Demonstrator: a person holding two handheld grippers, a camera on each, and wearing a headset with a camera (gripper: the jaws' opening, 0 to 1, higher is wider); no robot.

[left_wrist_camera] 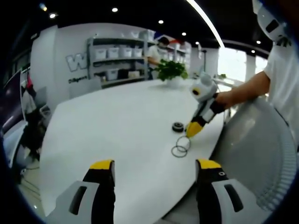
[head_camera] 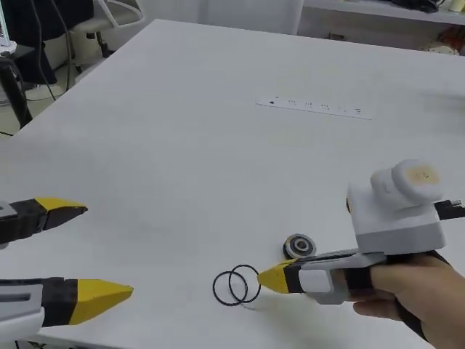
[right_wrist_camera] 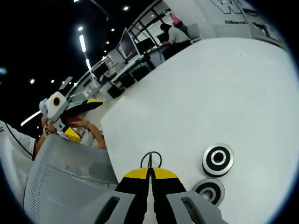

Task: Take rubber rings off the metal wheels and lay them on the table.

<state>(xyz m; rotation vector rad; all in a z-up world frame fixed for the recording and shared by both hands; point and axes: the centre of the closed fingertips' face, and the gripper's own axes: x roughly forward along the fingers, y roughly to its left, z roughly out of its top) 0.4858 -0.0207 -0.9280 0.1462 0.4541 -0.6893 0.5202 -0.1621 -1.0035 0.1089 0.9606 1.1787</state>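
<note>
Right gripper has its two yellow jaws pressed tight together, and its tip touches the edge of the rubber rings. In the right gripper view a black loop sits just past the tips, but I cannot tell if any rubber is caught between them. The two rings lie flat on the white table, one partly over the other. A metal wheel sits just beyond the rings, close by the right gripper. The right gripper view shows a second wheel on that same side of the rings.

I think the step now is laying a ring down with the others. To do it well, the jaws should open only a little, low over the table, so the ring drops flat and does not roll off. Then the tip should back straight away from the rings so it does not drag them.

The hand holds the right gripper low and almost flat, pointing at the rings from the wheel side. The left gripper hangs well apart from the rings on the other side, jaws wide open with nothing between them.
</note>
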